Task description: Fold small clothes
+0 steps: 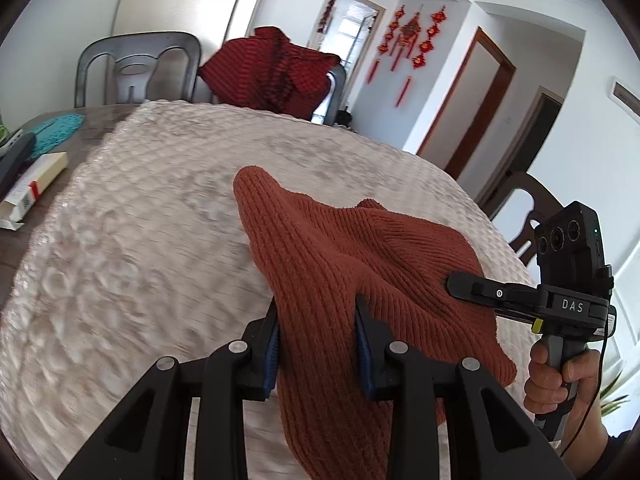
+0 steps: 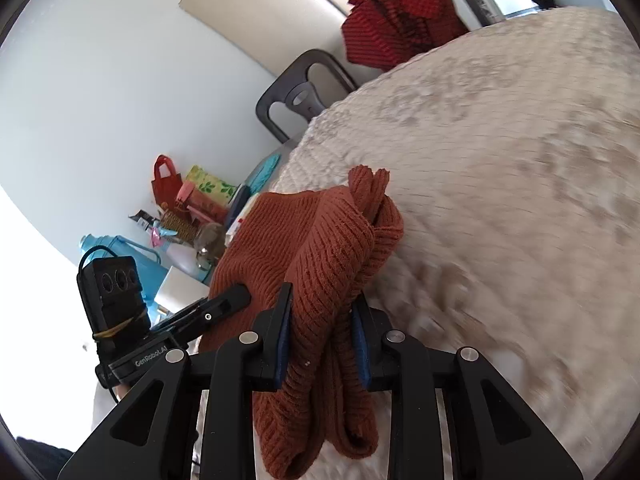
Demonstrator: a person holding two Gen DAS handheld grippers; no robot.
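A rust-orange ribbed knit garment [image 1: 340,248] hangs lifted above the table's cream textured cloth [image 1: 160,200]. My left gripper [image 1: 318,324] is shut on one part of it, with cloth bunched between the blue pads. My right gripper [image 2: 322,320] is shut on another part of the same garment [image 2: 320,248], which hangs down in folds below the fingers. The right gripper shows at the right in the left wrist view [image 1: 460,284], touching the garment. The left gripper shows at the left in the right wrist view [image 2: 228,300].
A dark red knit garment [image 1: 276,72] hangs over a chair back beyond the table. A grey chair [image 1: 136,68] stands at the far left. A white box [image 1: 36,184] and a teal mat [image 1: 56,130] lie on the table's left. Bags and clutter [image 2: 188,208] stand by the wall.
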